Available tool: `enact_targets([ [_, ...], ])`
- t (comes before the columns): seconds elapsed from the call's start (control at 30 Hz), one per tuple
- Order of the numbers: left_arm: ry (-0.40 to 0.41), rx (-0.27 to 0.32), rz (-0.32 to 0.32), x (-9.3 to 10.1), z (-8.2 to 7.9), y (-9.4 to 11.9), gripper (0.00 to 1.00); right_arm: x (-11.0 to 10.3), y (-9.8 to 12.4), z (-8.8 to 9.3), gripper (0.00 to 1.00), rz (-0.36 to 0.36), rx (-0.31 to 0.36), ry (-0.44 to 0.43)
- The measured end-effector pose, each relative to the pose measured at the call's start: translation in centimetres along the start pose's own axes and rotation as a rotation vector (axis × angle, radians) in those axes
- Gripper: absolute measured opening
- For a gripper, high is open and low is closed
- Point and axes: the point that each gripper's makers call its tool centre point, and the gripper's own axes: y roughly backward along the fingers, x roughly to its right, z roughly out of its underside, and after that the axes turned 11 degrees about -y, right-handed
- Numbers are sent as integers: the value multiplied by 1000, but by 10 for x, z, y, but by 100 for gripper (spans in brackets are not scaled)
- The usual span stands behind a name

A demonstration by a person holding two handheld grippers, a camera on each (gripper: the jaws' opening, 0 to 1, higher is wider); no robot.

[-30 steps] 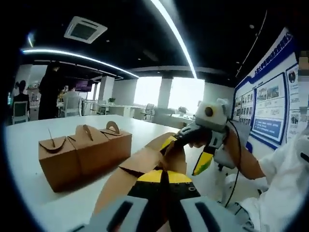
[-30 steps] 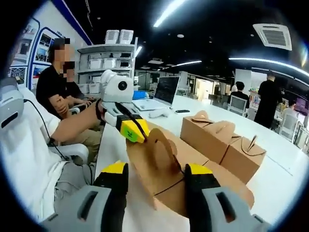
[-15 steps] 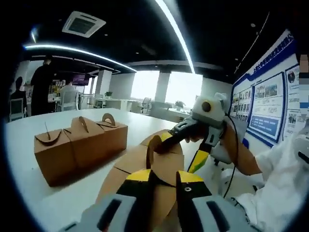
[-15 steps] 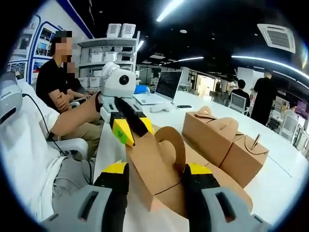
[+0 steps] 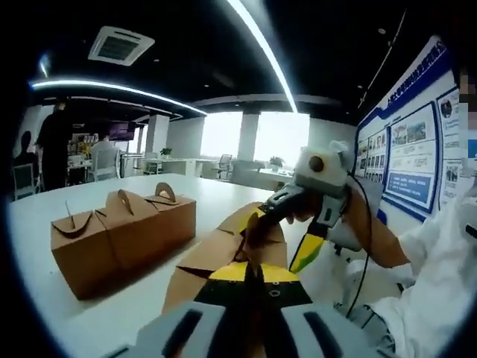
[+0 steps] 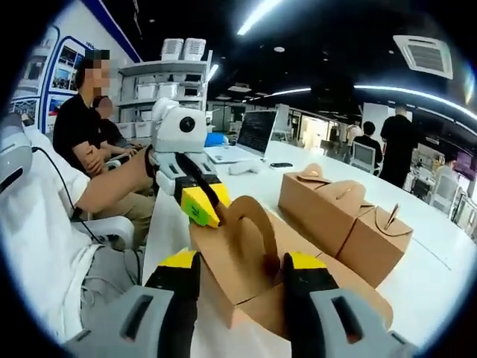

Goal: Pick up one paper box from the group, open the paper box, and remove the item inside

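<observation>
An open brown paper box (image 5: 216,253) with a curved handle flap (image 6: 246,239) is held over the white table (image 6: 440,276). My left gripper (image 5: 250,274) is shut on the near flap of this box. It enters the right gripper view from the left, and the left gripper (image 6: 201,205) pinches the flap's top edge there. My right gripper (image 6: 242,261) is open, its jaws astride the handle flap. In the left gripper view the right gripper (image 5: 283,235) reaches in from the right. A group of three closed boxes (image 5: 119,231) (image 6: 343,209) stands in a row on the table.
A laptop (image 6: 257,138) sits at the table's far end, before shelves with white bins (image 6: 175,82). A seated person (image 6: 86,127) is at the table's side. More people stand in the background (image 6: 399,145). Posters (image 5: 414,164) cover the wall.
Half a second ago my left gripper was open around the flap; now it is shut on it again. The right gripper has stayed open around the handle flap.
</observation>
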Motion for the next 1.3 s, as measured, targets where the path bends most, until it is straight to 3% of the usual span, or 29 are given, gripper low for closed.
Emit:
enact_targets([
  [0.33, -20, 25, 17, 3, -2, 2, 5, -1, -1, 0, 47, -6, 2, -2],
  [0.5, -71, 39, 27, 4, -1, 4, 5, -2, -1, 0, 50, -11, -1, 3],
  [0.57, -81, 43, 27, 4, -1, 5, 5, -5, -1, 0, 54, -31, -3, -1],
  [0.63, -83, 55, 29, 3, -2, 7, 4, -10, -1, -2, 68, -57, 9, -11],
  [0.77, -83, 64, 36, 2, -2, 7, 4, -15, -1, 1, 74, -89, 2, 3],
  [0.87, -86, 72, 38, 3, -2, 8, 4, -16, 0, 2, 73, -92, 3, 6],
  [1.07, -121, 30, 19, 2, 3, 9, 7, -22, 2, 4, 70, -84, -20, 55],
  [1.3, -125, 24, 22, 1, 3, 10, 7, -22, 11, 7, 67, -83, -31, 45],
])
